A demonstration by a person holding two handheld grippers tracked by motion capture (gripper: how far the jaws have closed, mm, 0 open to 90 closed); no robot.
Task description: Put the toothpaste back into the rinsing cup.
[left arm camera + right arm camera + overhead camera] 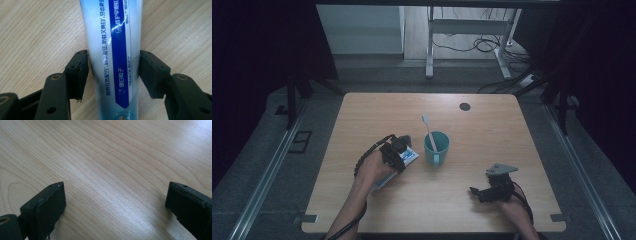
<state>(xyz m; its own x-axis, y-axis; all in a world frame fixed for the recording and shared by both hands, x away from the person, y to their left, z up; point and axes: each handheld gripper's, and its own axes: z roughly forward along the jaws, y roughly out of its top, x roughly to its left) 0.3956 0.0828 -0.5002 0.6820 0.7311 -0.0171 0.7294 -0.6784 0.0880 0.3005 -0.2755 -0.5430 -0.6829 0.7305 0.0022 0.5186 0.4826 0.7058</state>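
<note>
A white and blue toothpaste tube lies flat on the wooden table, left of a teal cup. A toothbrush stands in the cup, its head tilted up and to the left. My left gripper points down over the tube. Its two pads sit against the tube's long edges. My right gripper rests low at the table's front right. Its jaws are wide open over bare wood with nothing between them.
A small black round cap sits in the tabletop near the far edge. Beyond the table stand a desk frame and loose cables on the floor. Dark curtains flank both sides.
</note>
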